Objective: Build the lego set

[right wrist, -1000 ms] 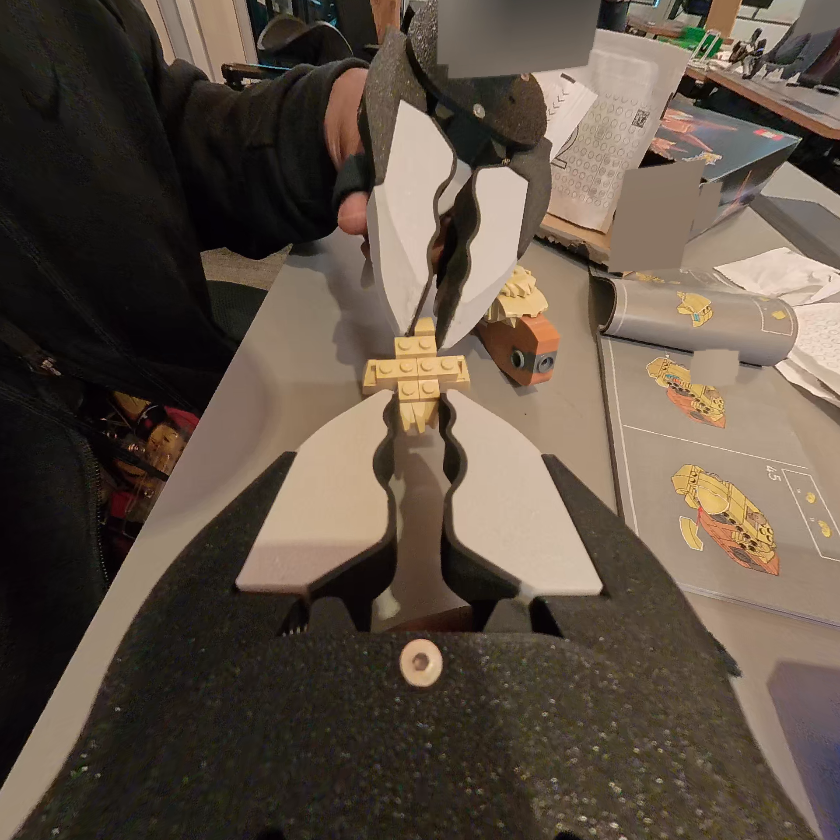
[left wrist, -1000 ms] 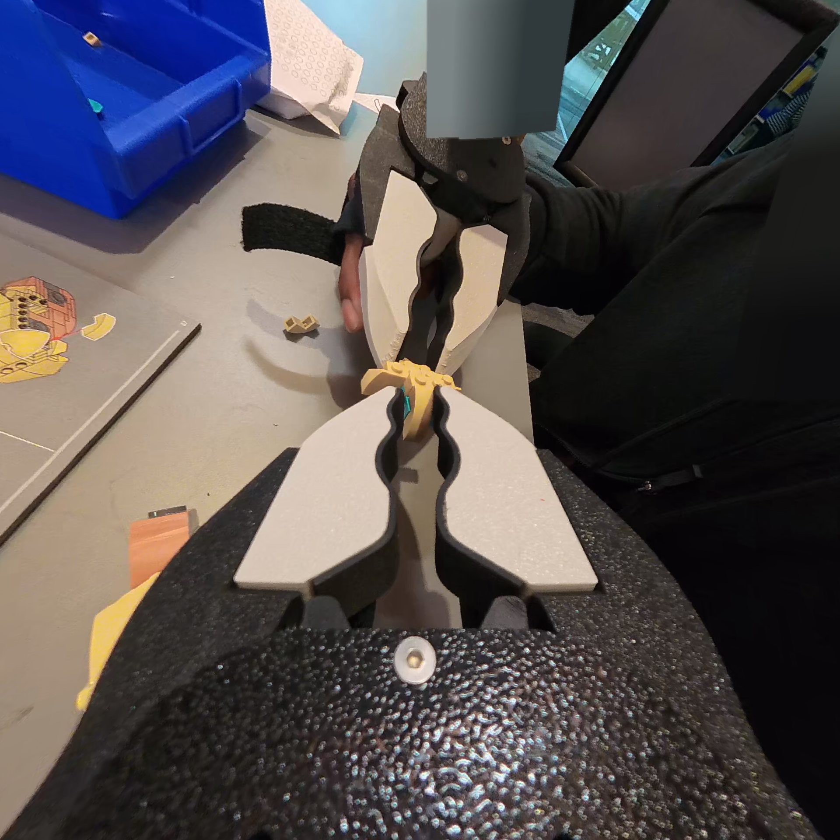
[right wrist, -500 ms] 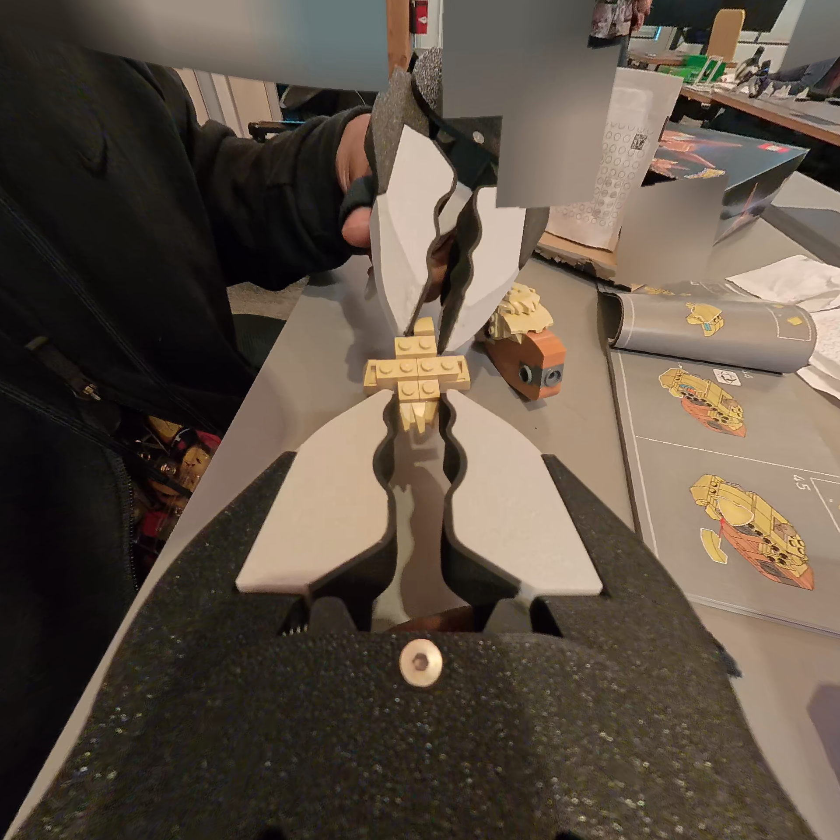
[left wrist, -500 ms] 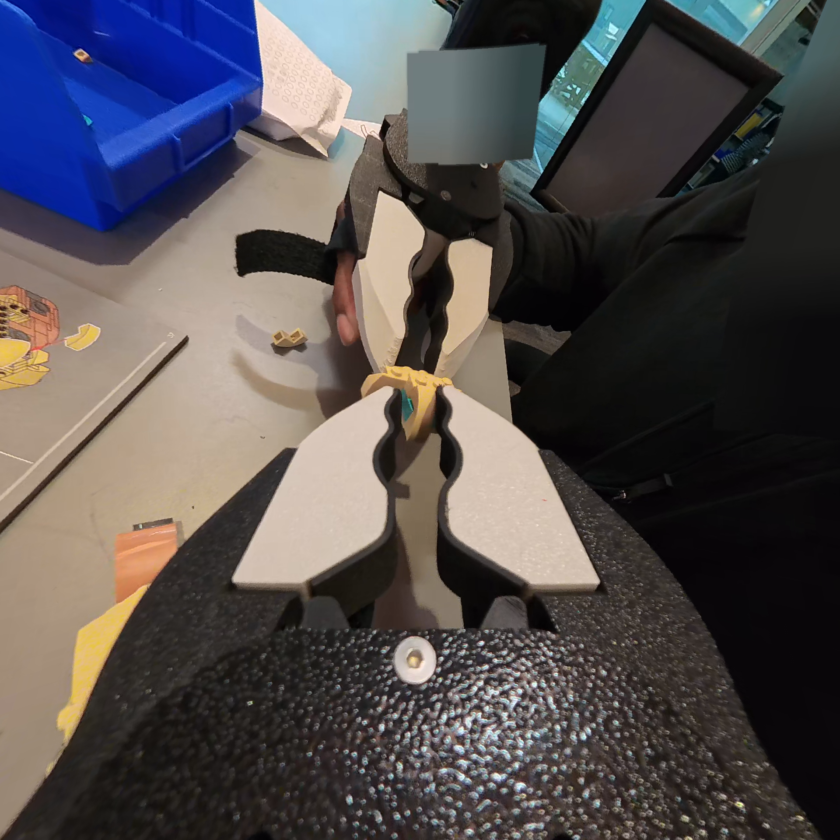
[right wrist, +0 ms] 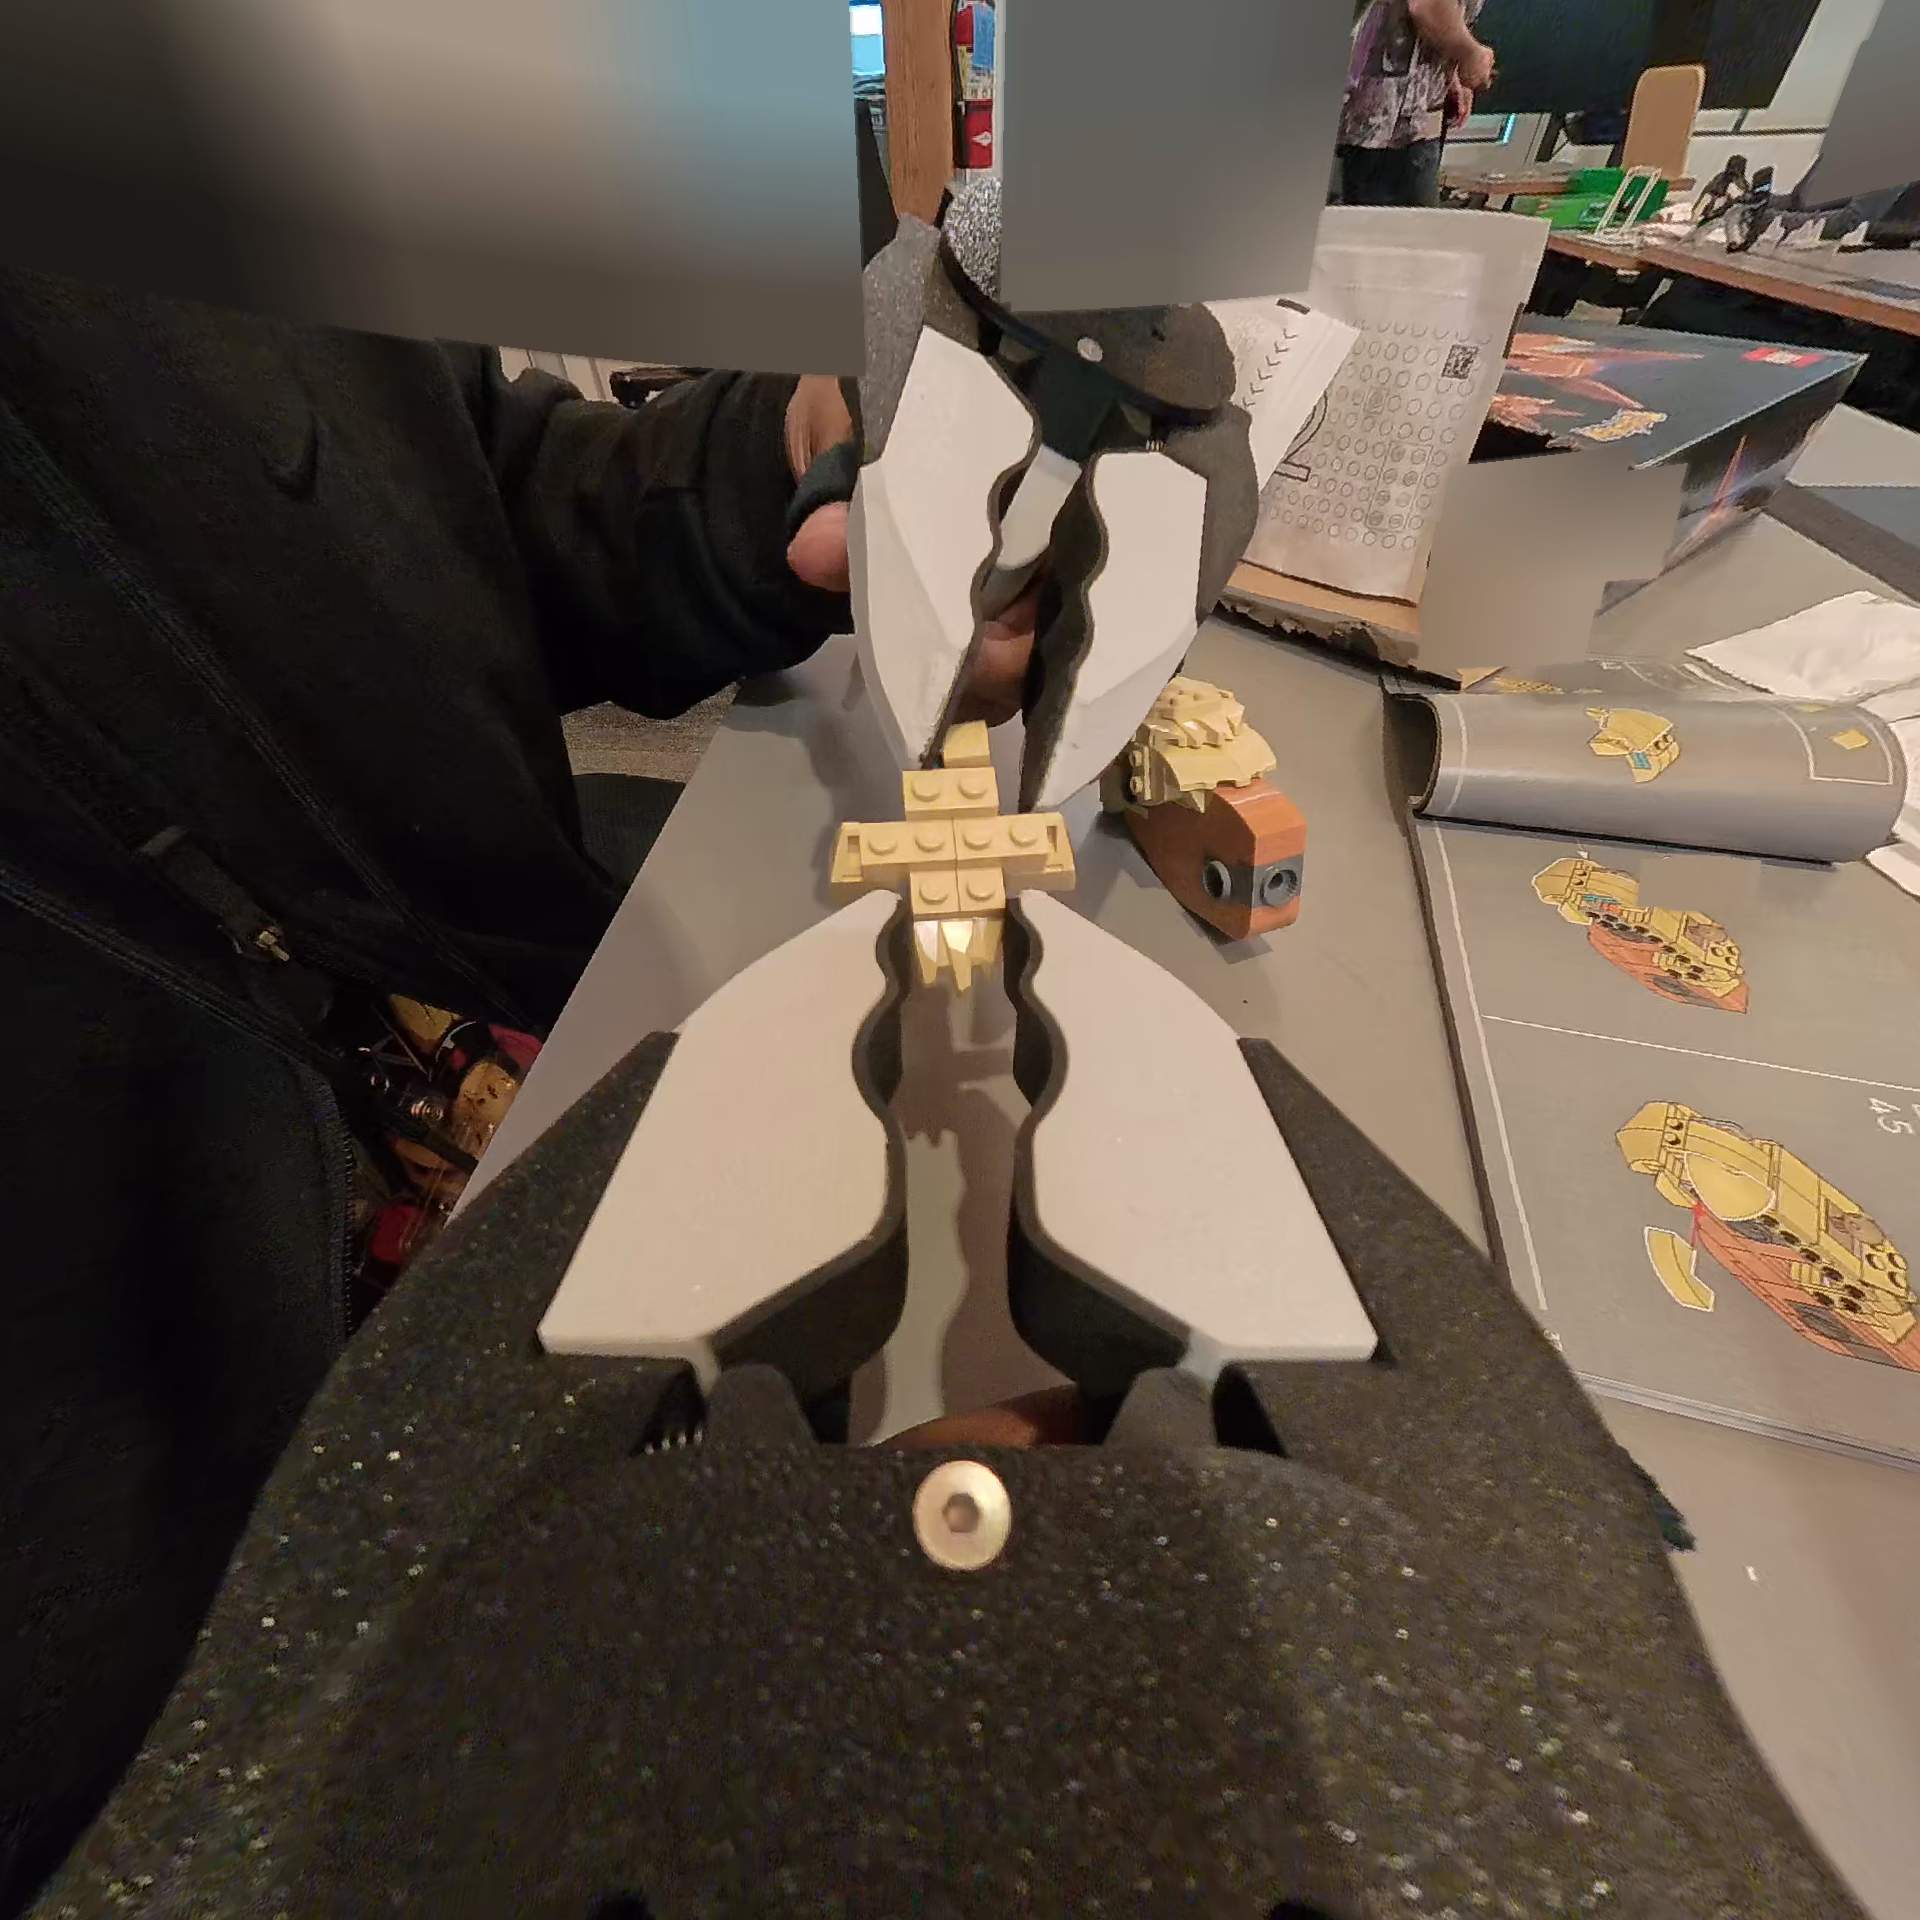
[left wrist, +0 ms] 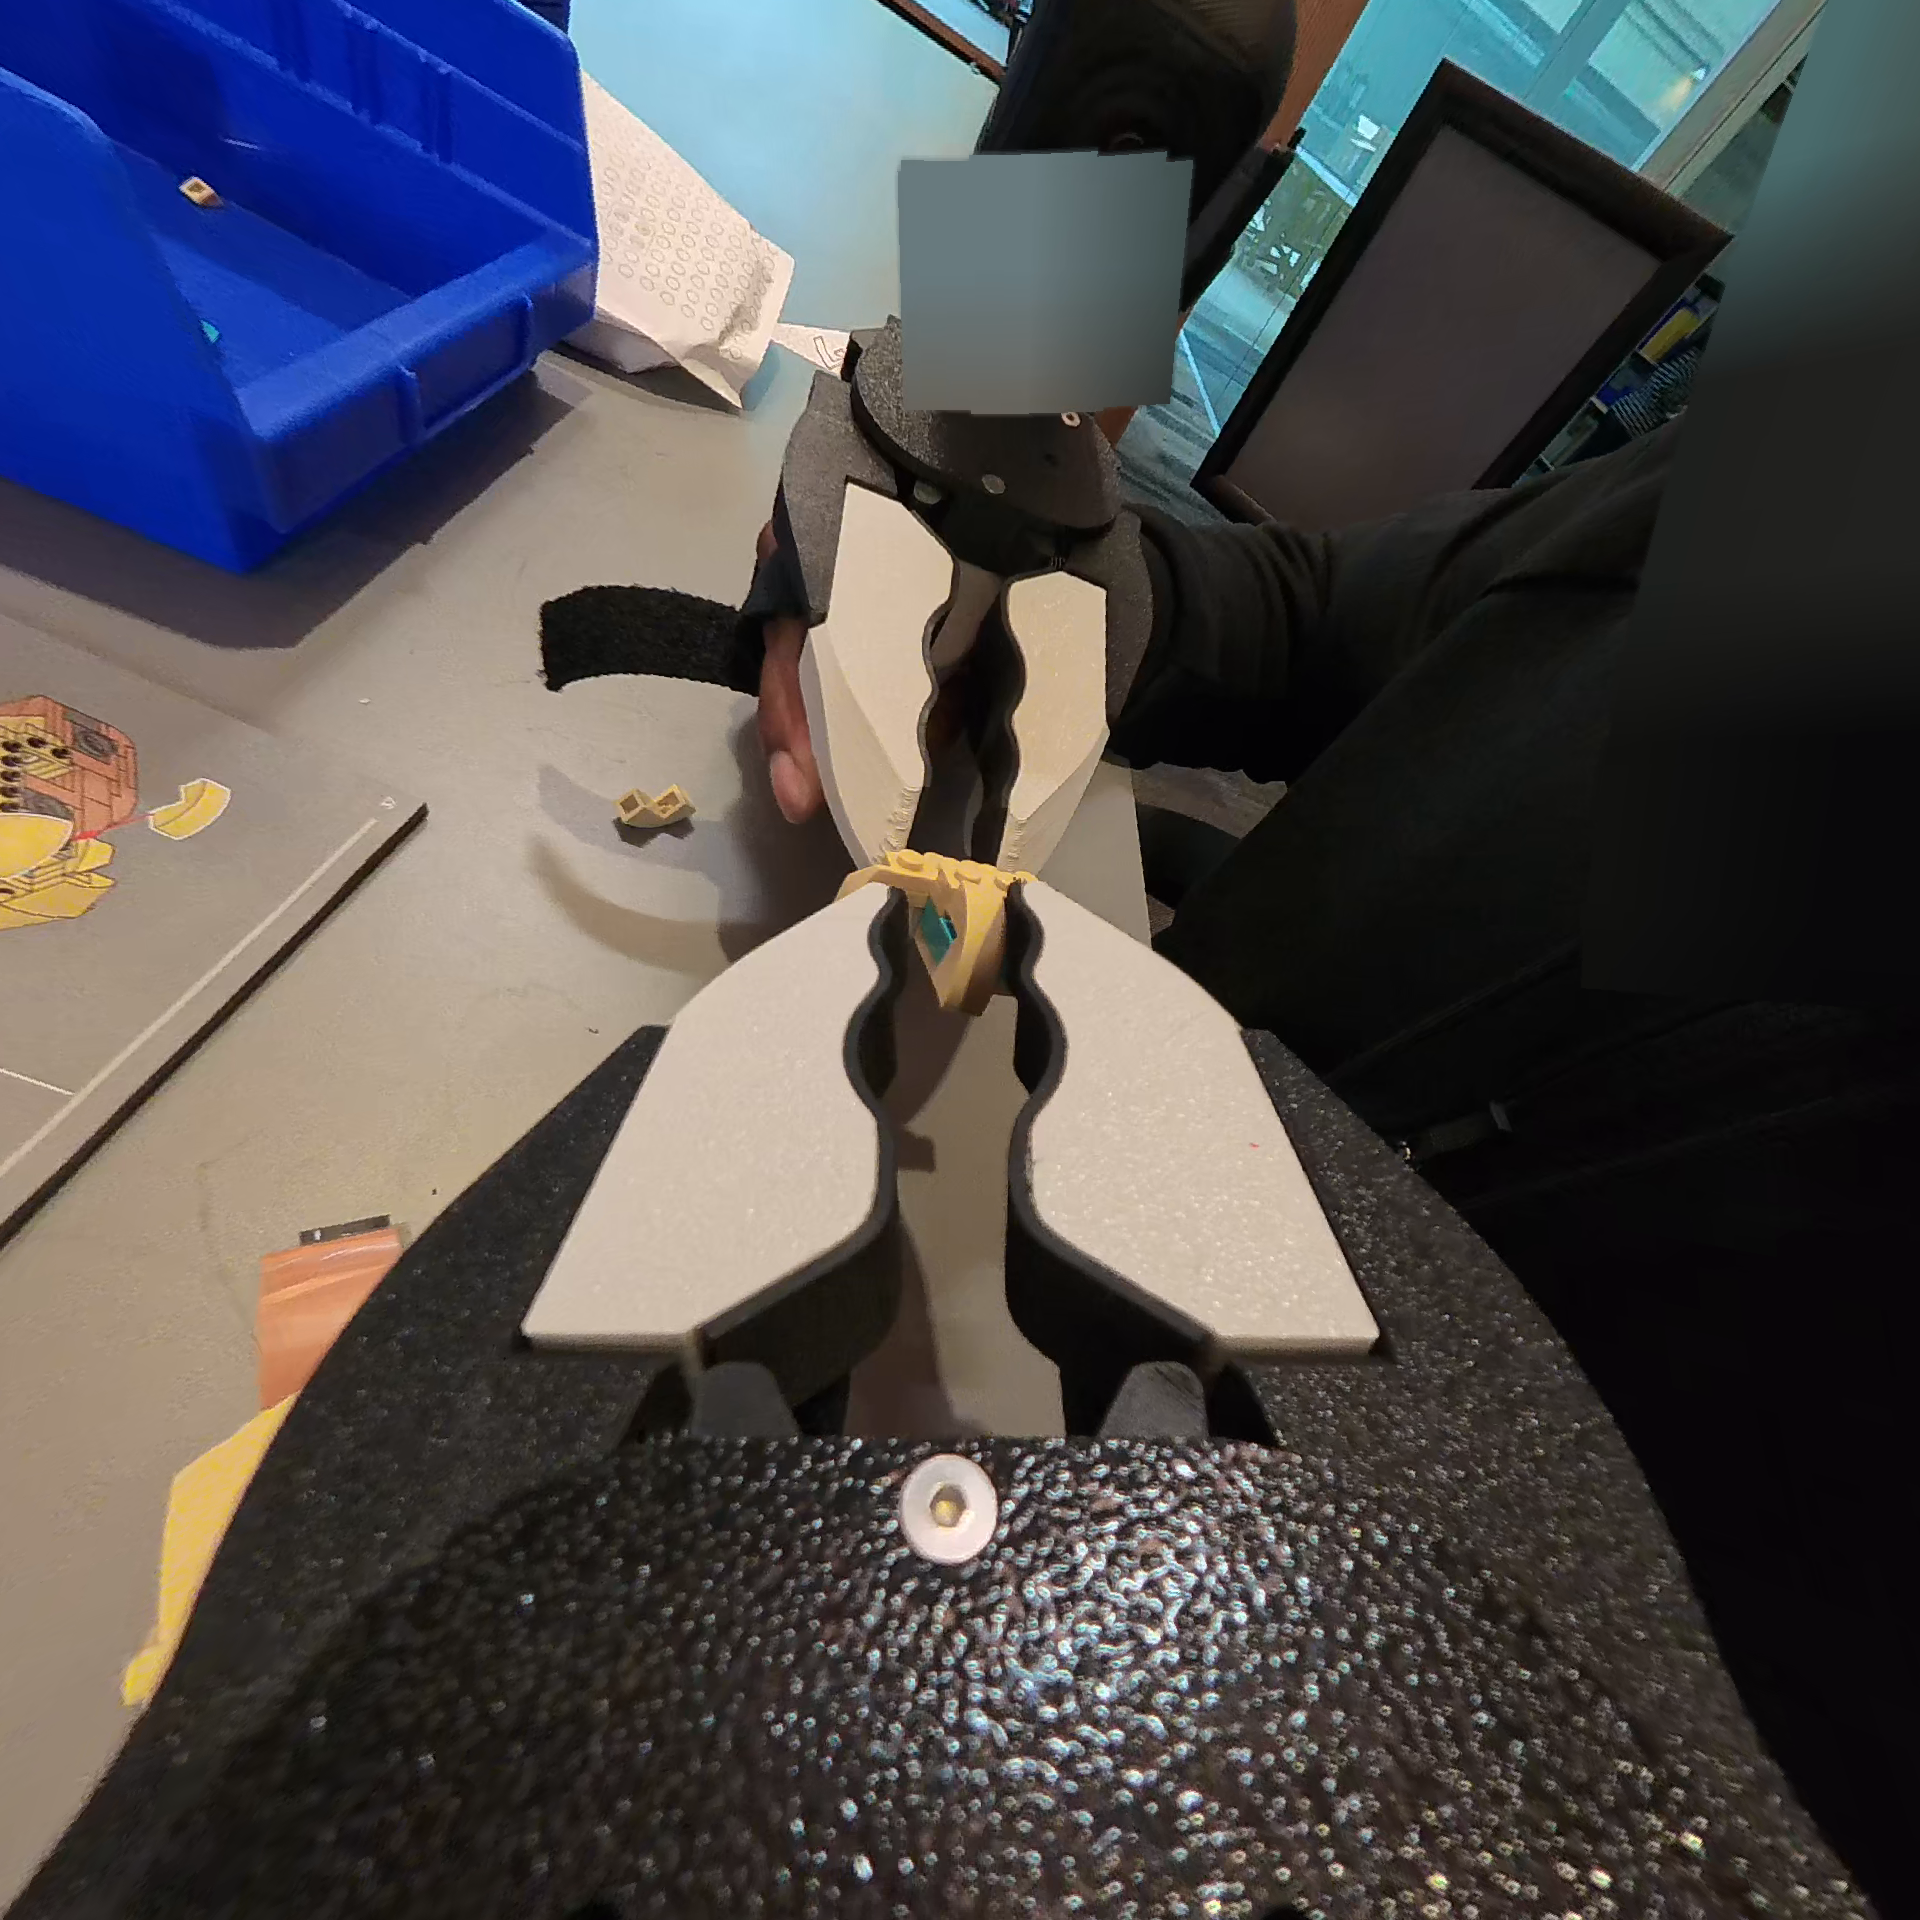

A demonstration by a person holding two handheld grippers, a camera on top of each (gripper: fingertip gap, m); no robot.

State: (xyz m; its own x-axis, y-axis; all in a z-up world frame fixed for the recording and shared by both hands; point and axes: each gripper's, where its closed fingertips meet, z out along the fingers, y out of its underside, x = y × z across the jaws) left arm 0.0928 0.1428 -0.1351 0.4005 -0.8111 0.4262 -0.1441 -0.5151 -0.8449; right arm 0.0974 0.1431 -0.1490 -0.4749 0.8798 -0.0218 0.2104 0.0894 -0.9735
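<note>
Two grippers meet nose to nose over one small tan brick assembly (right wrist: 951, 847), a cross of studded plates held in the air above the near edge of the grey table (left wrist: 468, 987). The right gripper (right wrist: 961, 914) is clamped on the end of the assembly that carries pointed tan pieces: both of its fingertips press against the sides of that end, and the cross arms stick out just beyond the tips. The left gripper (left wrist: 951, 914) has its jaws a little apart around the opposite end, a curved tan piece with a small teal part in it. One finger (right wrist: 925, 665) touches this end. In the right wrist view a sliver of space shows between the tan piece and the other finger, so this end sits between the left fingers rather than being squeezed by them. The weight appears to hang on the right gripper alone.

A bare hand (right wrist: 821, 540) in a dark sleeve (right wrist: 416, 520) grips the left tool. Just beside the left gripper's tips an orange and tan brick model (right wrist: 1216, 831) rests on the table. Further right lies an open instruction booklet (right wrist: 1662, 1091), with a printed box (right wrist: 1662, 395) behind it. On the other side, a loose tan piece (left wrist: 652, 805) lies near the right gripper's black strap (left wrist: 634, 649). A blue bin (left wrist: 260, 312) and a white perforated bag (left wrist: 686, 281) stand well apart from it at the back.
</note>
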